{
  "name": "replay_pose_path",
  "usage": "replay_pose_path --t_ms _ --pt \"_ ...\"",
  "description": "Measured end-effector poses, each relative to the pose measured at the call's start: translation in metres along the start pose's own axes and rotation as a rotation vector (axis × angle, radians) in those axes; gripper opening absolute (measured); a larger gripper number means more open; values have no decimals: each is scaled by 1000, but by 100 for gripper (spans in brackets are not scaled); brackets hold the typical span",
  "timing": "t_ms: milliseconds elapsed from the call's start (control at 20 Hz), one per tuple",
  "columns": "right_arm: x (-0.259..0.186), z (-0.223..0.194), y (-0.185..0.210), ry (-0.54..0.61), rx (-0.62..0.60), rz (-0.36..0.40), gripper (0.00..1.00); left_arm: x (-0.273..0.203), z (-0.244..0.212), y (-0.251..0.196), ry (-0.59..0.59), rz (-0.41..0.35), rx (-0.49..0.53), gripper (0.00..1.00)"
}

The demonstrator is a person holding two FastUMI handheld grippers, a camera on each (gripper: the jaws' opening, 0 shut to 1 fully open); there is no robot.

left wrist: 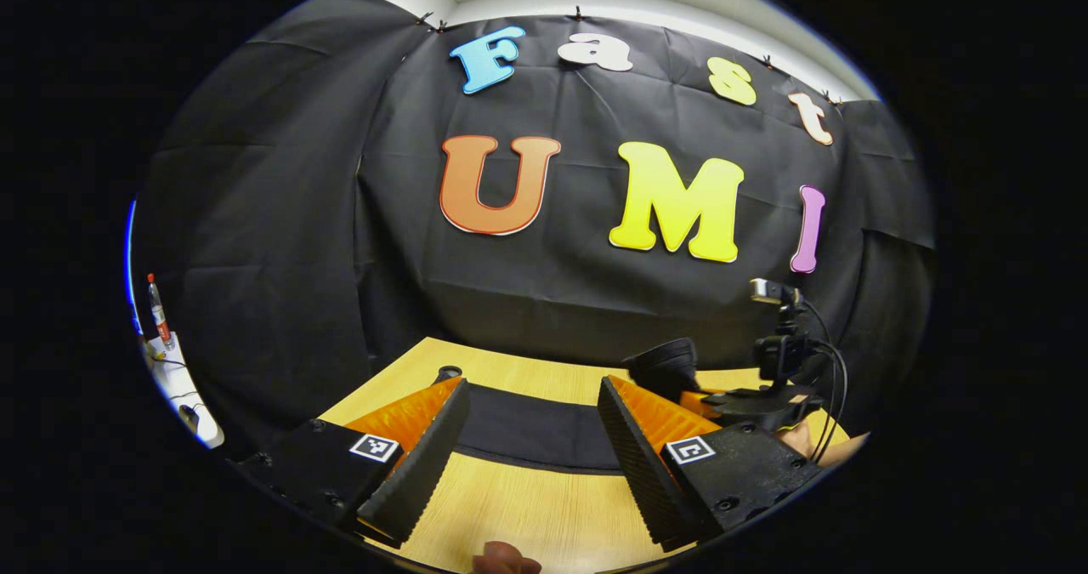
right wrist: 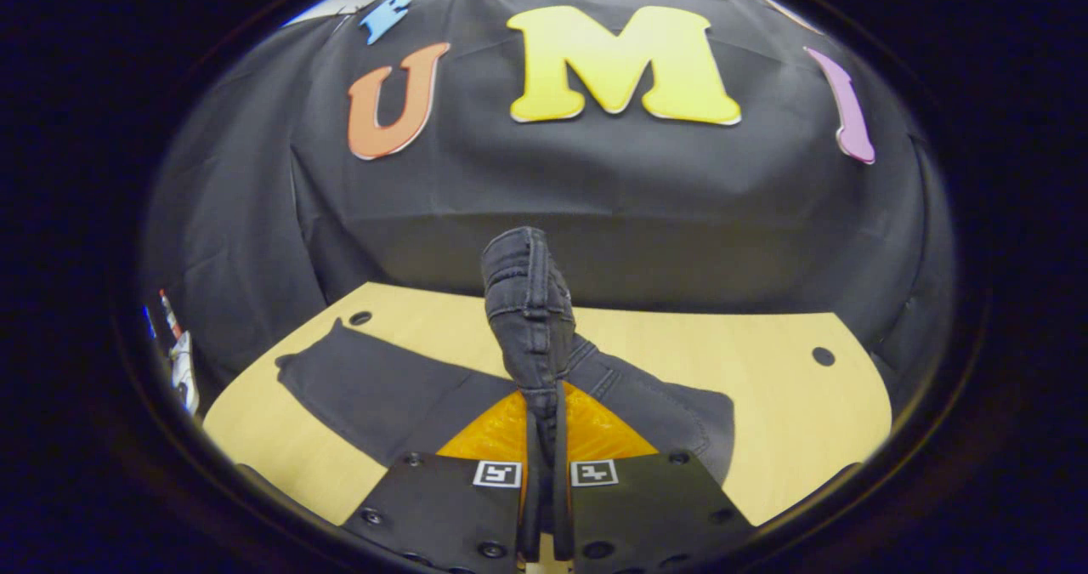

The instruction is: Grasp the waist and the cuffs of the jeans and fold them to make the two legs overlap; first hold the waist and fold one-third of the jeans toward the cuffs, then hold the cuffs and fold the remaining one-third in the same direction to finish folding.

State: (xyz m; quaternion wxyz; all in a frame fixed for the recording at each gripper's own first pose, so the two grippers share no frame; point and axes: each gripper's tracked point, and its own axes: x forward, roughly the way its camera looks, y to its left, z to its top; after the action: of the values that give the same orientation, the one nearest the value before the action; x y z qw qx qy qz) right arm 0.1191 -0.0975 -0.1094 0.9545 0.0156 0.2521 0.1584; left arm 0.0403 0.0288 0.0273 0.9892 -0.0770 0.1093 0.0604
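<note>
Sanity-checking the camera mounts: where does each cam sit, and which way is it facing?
Left gripper view: rides the left gripper, looking forward between its open fingers over the table at the jeans and the booth wall; a fingertip shows at the bottom edge, and the other gripper is at right.
Right gripper view: rides the right gripper, looking forward and slightly down; its fingers are shut on a raised fold of the jeans.
Shared: jeans, table, wall.
</note>
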Motion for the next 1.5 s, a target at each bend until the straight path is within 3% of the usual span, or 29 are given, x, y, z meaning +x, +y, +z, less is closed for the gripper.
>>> replay_pose_path --t_ms 300,450,700,750,850,950,1150,1500 --pt "-2 -29 1 86 -63 11 7 -4 1 8 -1 5 -16 98" --pt "10 -50 21 106 -87 15 7 -4 0 12 0 8 -21 98" --pt "12 -54 21 114 -86 39 9 -3 2 15 -3 4 -28 98" --pt "10 -56 29 129 -76 83 14 -2 1 16 2 3 -31 98" --pt "11 -71 43 173 -50 156 56 1 -3 18 11 4 -42 98" --pt "7 -64 37 150 -90 126 99 6 -6 23 21 5 -57 98" --pt "-2 -32 31 65 -76 111 99 26 -32 32 99 -19 -193 98" --pt "-19 69 -18 -127 -74 33 99 75 -112 84 292 51 -510 99"
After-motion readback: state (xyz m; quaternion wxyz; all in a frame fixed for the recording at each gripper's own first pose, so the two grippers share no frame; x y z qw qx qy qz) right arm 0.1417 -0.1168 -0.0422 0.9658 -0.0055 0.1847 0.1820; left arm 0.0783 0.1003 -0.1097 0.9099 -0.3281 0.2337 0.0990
